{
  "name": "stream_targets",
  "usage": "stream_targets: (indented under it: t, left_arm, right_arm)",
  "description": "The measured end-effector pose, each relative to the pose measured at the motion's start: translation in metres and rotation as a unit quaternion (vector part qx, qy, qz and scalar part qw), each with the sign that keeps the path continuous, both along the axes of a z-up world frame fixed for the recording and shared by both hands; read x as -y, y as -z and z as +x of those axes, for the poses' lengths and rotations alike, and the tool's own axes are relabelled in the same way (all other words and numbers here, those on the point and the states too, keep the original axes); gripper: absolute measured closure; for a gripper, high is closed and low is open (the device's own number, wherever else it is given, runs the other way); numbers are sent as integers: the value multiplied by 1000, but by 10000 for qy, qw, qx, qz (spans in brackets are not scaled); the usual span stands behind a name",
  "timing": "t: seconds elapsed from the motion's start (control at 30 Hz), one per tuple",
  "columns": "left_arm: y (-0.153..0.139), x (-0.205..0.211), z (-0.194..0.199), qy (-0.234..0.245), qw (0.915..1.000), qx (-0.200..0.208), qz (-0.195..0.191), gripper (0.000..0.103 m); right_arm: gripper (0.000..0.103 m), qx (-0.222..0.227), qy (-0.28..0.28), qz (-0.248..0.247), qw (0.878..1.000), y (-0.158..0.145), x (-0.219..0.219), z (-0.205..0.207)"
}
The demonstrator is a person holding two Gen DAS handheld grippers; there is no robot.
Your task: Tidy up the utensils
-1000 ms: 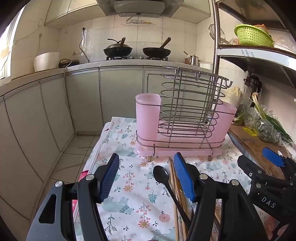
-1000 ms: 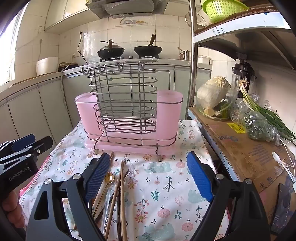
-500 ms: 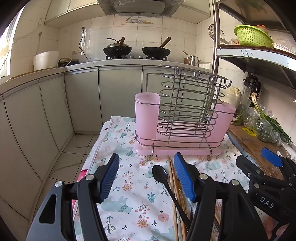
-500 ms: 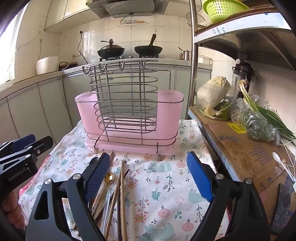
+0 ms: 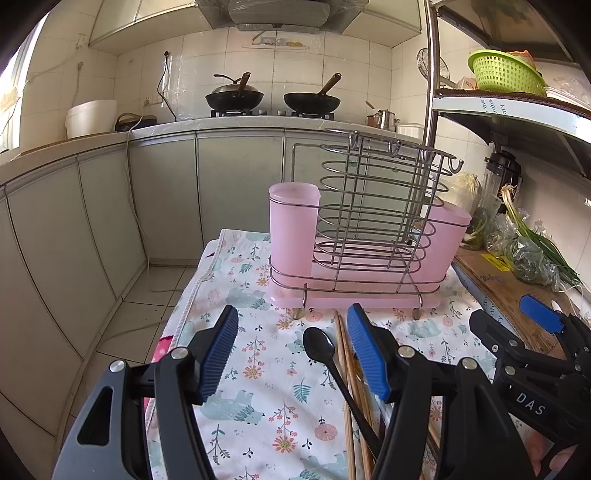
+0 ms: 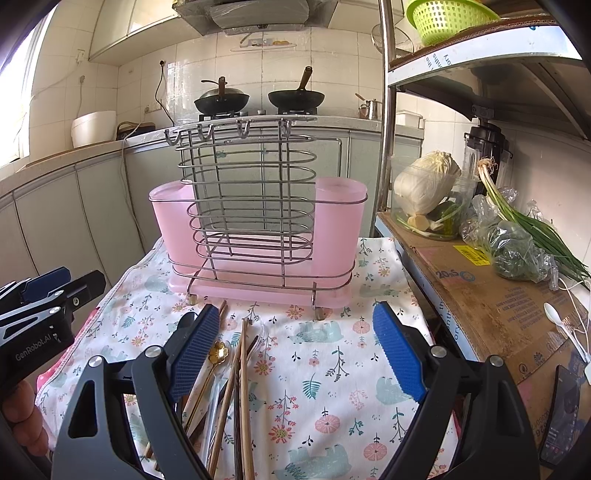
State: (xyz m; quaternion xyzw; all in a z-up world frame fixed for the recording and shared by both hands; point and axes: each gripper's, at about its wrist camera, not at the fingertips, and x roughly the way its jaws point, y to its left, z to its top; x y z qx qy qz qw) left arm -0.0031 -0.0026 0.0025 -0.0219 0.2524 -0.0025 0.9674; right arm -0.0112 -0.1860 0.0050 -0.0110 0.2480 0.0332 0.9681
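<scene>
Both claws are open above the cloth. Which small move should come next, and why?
Probably lower the left claw onto the black spoon and close. Both claws are open and empty, the pink holder holds nothing visible, and the spoon lies between the left claw's fingers, beside the chopsticks.

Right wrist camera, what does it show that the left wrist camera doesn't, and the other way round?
Only the right wrist view shows the gold spoon, the white cabbage and a white spoon on the cardboard. Only the left wrist view shows the black spoon bowl unobstructed. Both show the pink utensil rack, wooden chopsticks, floral cloth and green basket.
</scene>
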Motion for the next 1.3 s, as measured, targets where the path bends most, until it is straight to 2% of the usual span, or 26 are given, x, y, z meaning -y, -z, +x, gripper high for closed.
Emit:
stream_targets:
  t: [0.57, 1.0, 1.3]
  left_arm:
    - [1, 1, 0, 8, 10000, 4, -9, 42]
    - [-4, 3, -1, 7, 10000, 30, -16, 42]
    - [-3, 2, -2, 7, 10000, 30, -26, 42]
  right_arm:
    - [17, 84, 21, 7, 10000, -2, 0, -1]
    - [17, 382, 99, 10, 9992, -13, 2, -9]
    - [17, 432, 130, 25, 9990, -14, 2, -10]
